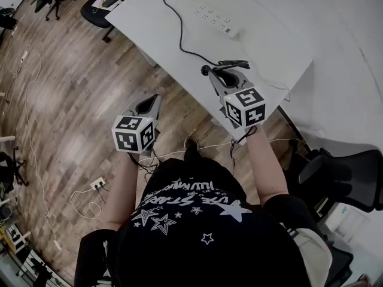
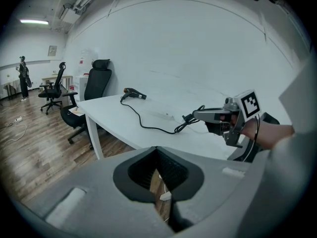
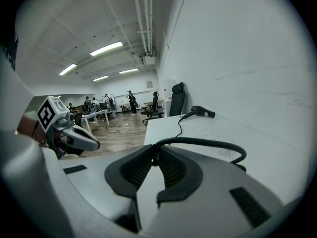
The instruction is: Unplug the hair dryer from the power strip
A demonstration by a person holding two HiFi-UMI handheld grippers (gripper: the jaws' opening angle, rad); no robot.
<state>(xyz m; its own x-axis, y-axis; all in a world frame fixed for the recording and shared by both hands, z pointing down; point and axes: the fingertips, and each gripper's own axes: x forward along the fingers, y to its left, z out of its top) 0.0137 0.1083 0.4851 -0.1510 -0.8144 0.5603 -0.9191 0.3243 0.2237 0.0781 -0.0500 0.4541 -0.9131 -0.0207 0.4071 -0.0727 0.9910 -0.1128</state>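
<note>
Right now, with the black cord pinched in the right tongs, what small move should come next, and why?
Probably lower the right tongs a little to rest the cord on the white table. The cord runs from the tongs toward the hair dryer, and none of it reaches the power strip, so it looks already unplugged.

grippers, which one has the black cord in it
The right gripper: it is shut on the black cord over the white table. The left gripper holds nothing and hangs over the wooden floor.
</note>
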